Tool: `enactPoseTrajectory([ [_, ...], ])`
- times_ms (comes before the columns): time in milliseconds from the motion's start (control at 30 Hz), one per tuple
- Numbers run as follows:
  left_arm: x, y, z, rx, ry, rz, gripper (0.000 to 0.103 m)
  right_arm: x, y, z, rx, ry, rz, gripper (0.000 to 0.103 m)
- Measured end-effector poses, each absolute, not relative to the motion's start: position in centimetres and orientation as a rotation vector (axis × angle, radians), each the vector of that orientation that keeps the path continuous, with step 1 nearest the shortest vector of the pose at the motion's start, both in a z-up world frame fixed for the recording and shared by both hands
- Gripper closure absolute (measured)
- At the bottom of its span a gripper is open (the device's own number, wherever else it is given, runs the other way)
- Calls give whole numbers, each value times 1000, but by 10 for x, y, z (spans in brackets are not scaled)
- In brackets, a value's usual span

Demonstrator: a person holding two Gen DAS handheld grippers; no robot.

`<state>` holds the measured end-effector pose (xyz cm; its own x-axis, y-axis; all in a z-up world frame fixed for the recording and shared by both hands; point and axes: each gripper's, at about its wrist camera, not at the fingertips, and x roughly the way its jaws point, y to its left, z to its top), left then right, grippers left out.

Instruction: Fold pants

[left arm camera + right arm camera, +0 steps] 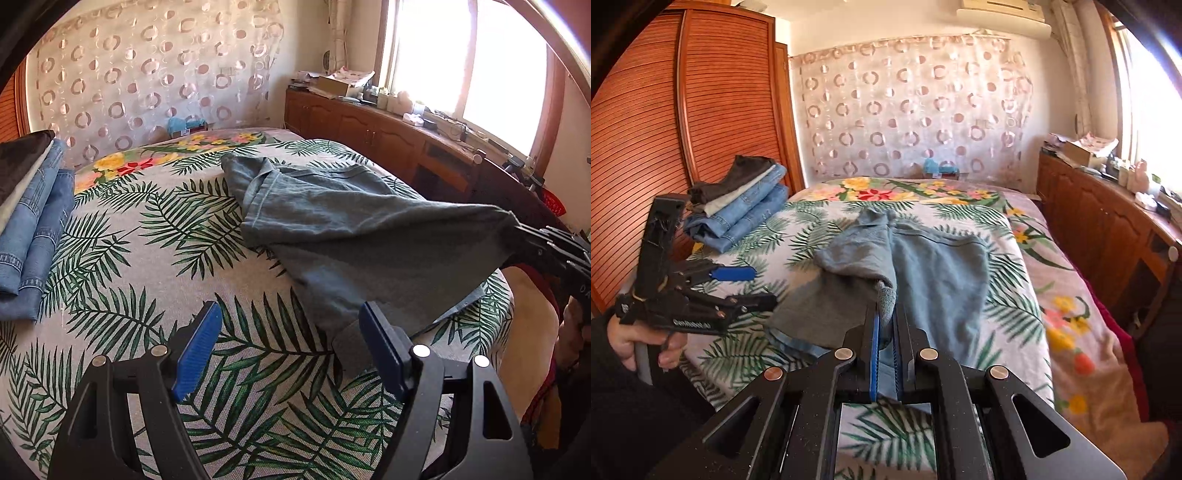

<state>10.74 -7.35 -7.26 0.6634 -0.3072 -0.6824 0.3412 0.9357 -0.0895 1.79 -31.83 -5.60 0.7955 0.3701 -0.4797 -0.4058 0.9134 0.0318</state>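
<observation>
Grey-blue pants [332, 229] lie crumpled on the leaf-print bedspread [147, 258], one part pulled up off the bed toward the right. My right gripper [521, 230] is shut on that raised edge. In the right wrist view its blue pads [874, 350] pinch a fold of the pants [934, 269] at the fingertips of the right gripper [886, 321]. My left gripper [291, 350] hovers open just above the bedspread, at the near hem of the pants, with nothing between its pads. The left gripper [757, 288] also shows at the left, held by a hand, beside the lower end of the pants.
A stack of folded jeans and dark clothes [37, 229] [746, 206] sits at the bed's left side by a wooden wardrobe [665, 110]. A long wooden cabinet [369, 125] [1089, 221] with clutter runs under the window on the right. A curtain hangs behind the bed.
</observation>
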Motion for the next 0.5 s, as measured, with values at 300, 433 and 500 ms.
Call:
enactPoseTrajectory([
  [300,108,-79,-77,51,772,-374,26,23,-330,-70,-21,583,370,97],
  [433,108,-83,-77,54,773,-380,26,30,-327,-86,-22,653,362,97],
  [500,109,-85,-78,55,774,-382,26,32,-328,-87,-8,665,354,97],
])
